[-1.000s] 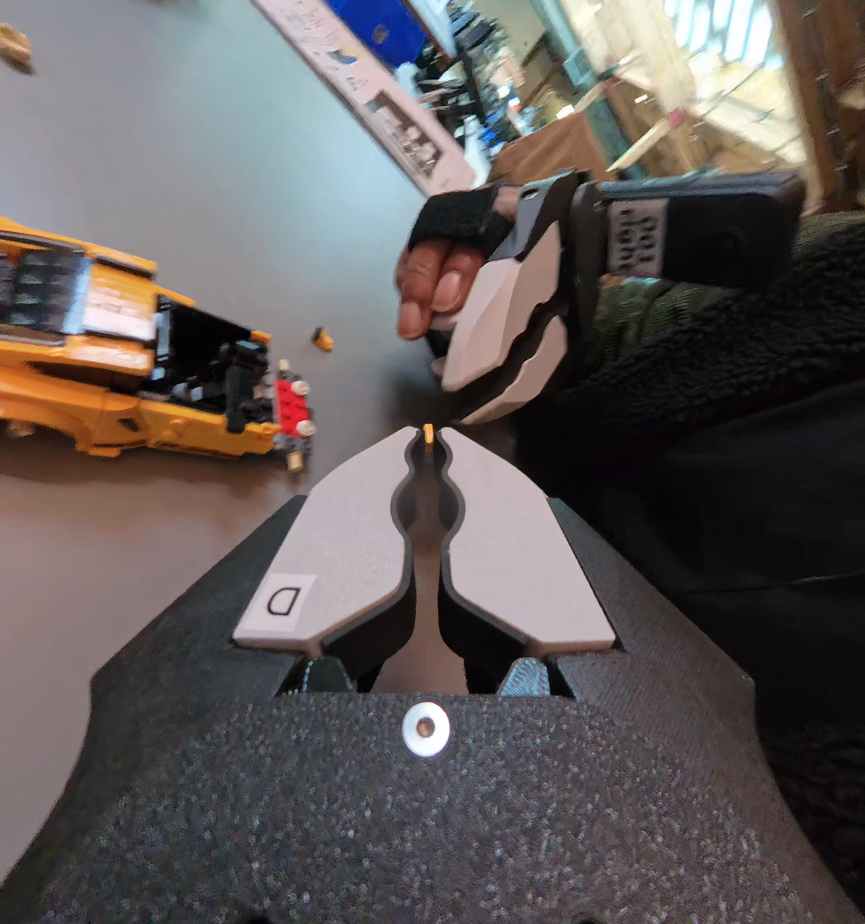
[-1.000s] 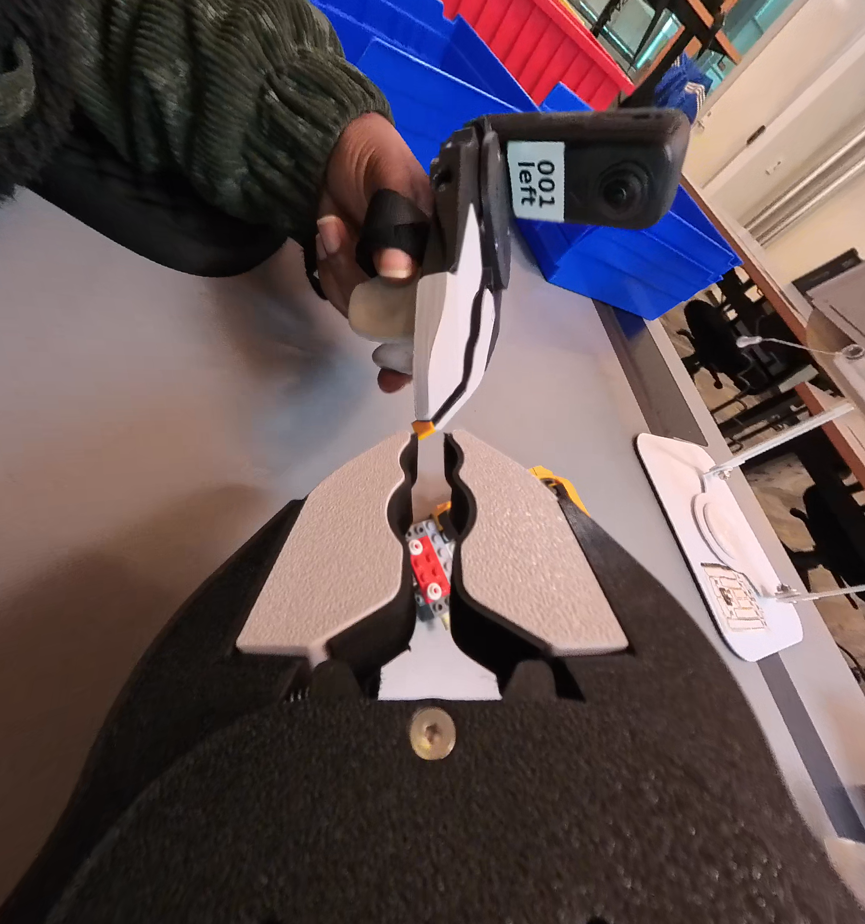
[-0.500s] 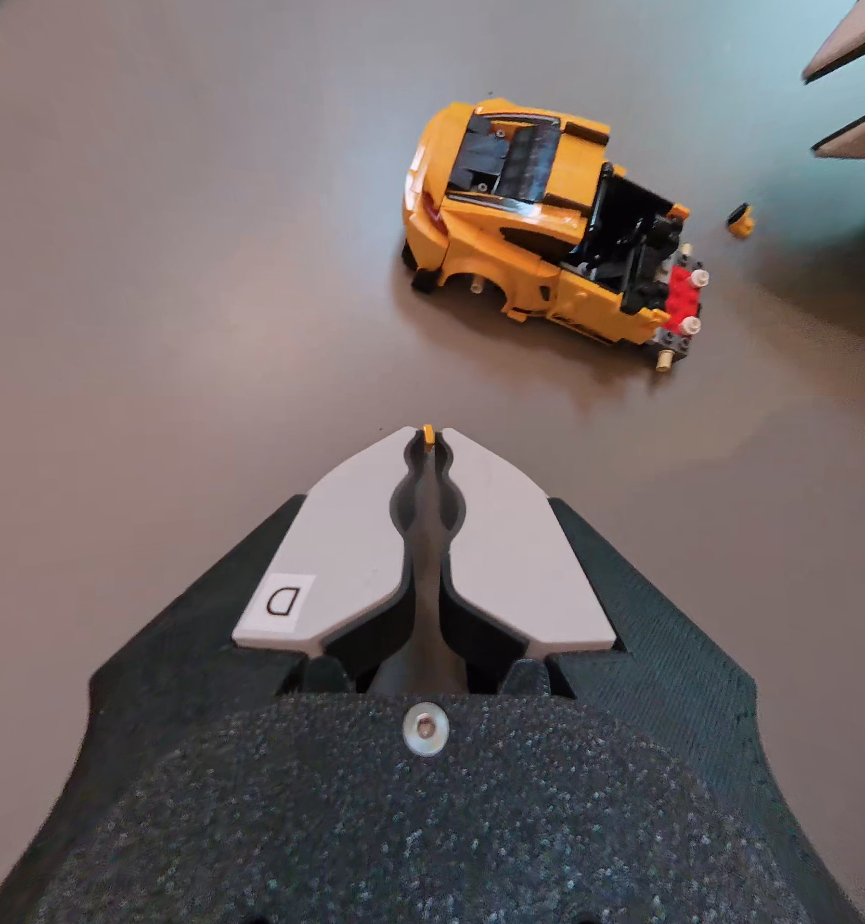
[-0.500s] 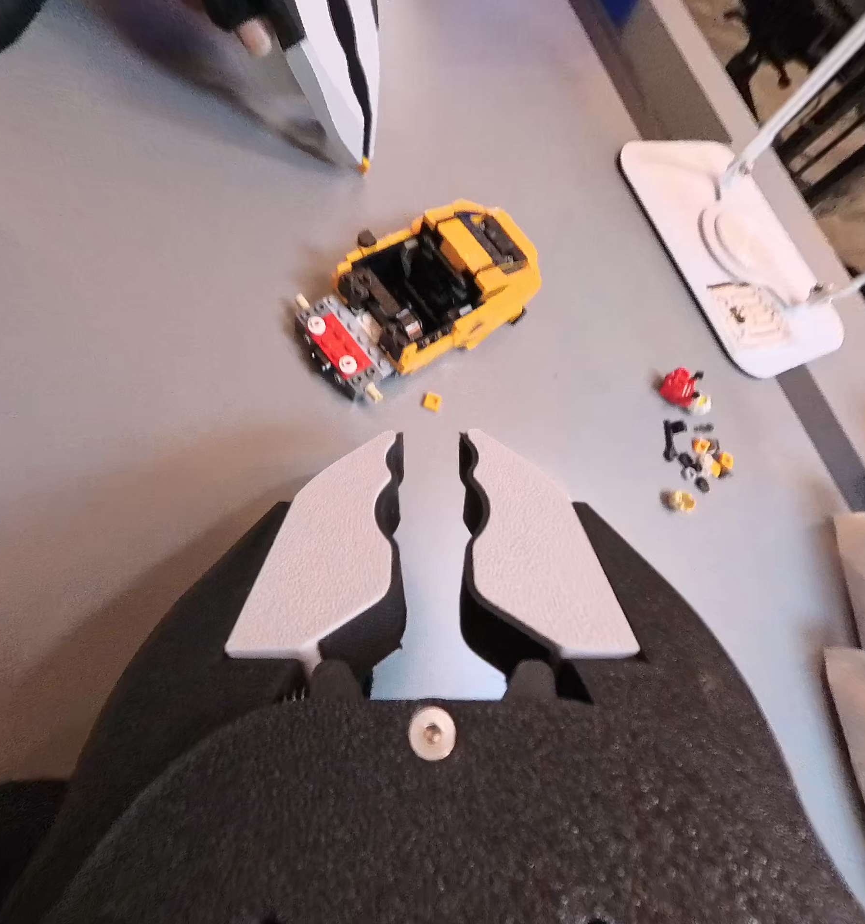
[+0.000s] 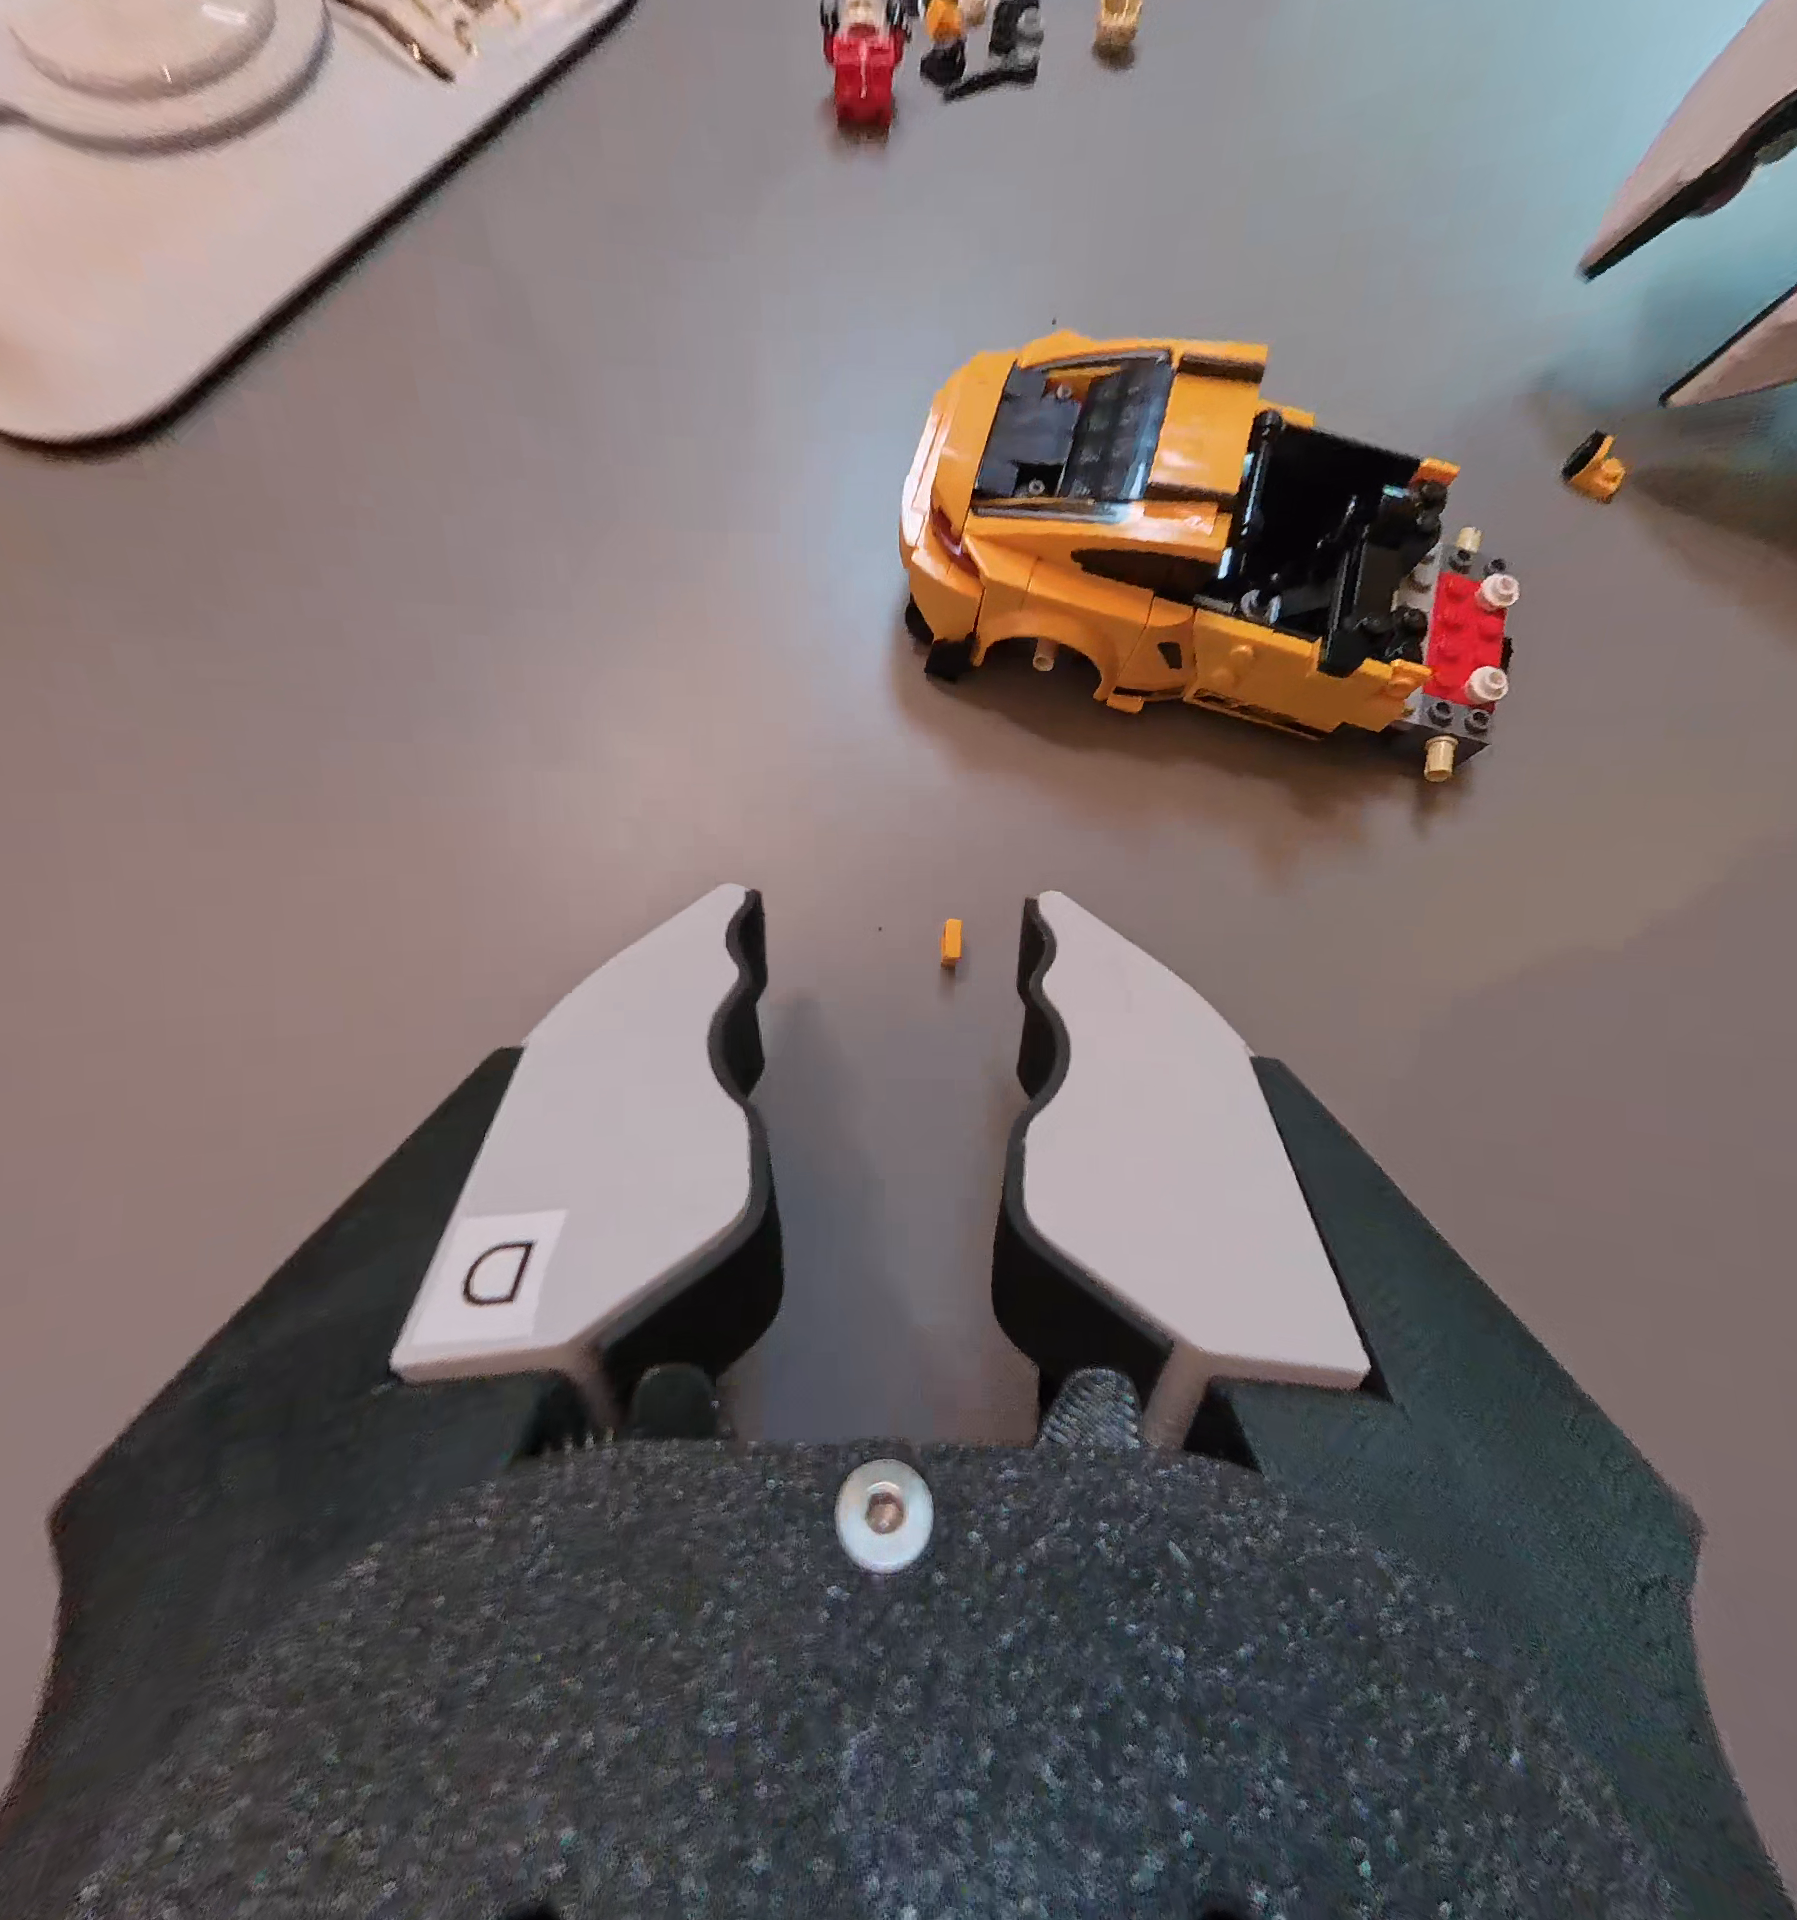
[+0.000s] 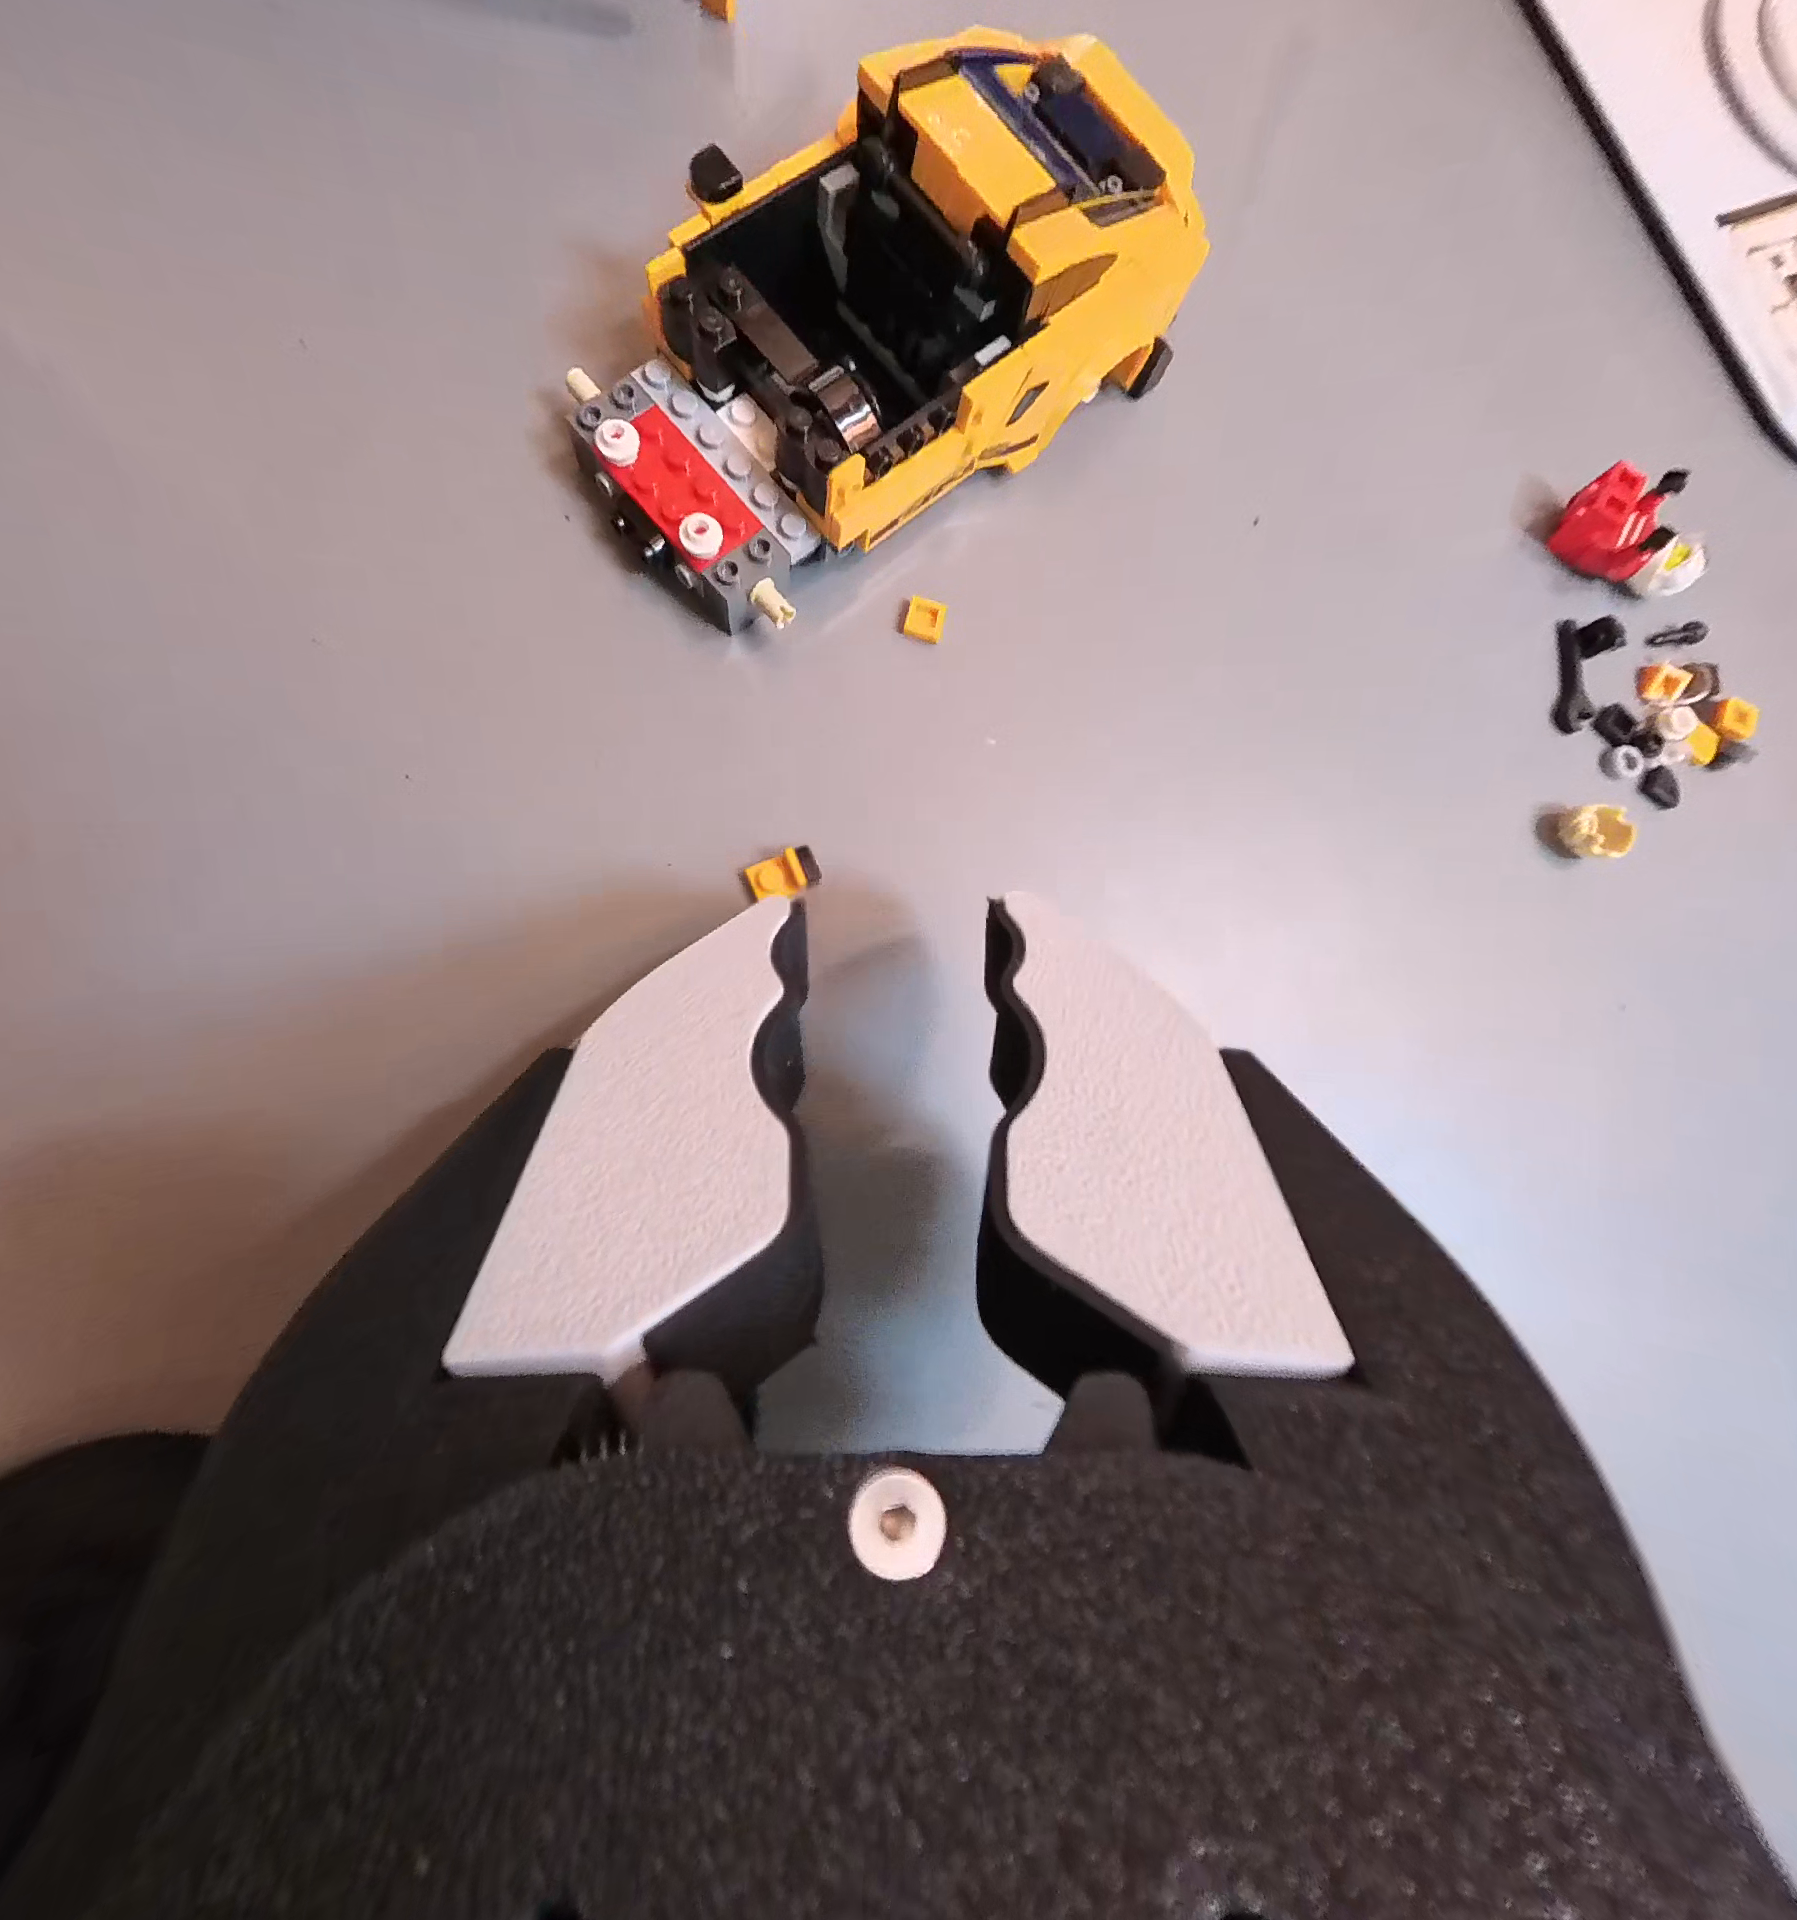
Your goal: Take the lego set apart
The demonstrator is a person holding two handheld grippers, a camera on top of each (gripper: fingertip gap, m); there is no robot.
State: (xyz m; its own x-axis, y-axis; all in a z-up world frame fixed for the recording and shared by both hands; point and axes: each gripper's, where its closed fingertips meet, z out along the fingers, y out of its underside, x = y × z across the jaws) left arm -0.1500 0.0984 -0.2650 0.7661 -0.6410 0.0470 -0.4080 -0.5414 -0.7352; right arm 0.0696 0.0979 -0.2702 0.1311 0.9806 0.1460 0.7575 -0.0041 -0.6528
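Note:
A yellow lego car (image 5: 1164,551) with a black cabin and a red plate on its bare grey front end sits on the grey table; it also shows in the right wrist view (image 6: 904,312). My left gripper (image 5: 889,914) is open, with a tiny orange piece (image 5: 951,940) loose between its tips. My right gripper (image 6: 889,914) is open and empty, with a small orange and black piece (image 6: 782,871) just past its left tip. A flat yellow tile (image 6: 923,619) lies near the car's front. The right gripper's fingers (image 5: 1704,197) show at the left view's right edge.
A pile of small loose pieces (image 6: 1652,727) and a red piece (image 6: 1611,530) lie right of the car. A white flat base (image 6: 1704,208) with a dome sits at the far right. Another small orange piece (image 5: 1595,473) lies beside the car. There is about 25 centimetres between the tips of the two grippers. It is some 7 centimetres from my right tips to the flat yellow tile (image 6: 923,619).
My left gripper has opened and let go of the tiny orange piece it was pinching. Both grippers have drawn apart and now look down on the table. The right gripper has opened wider.

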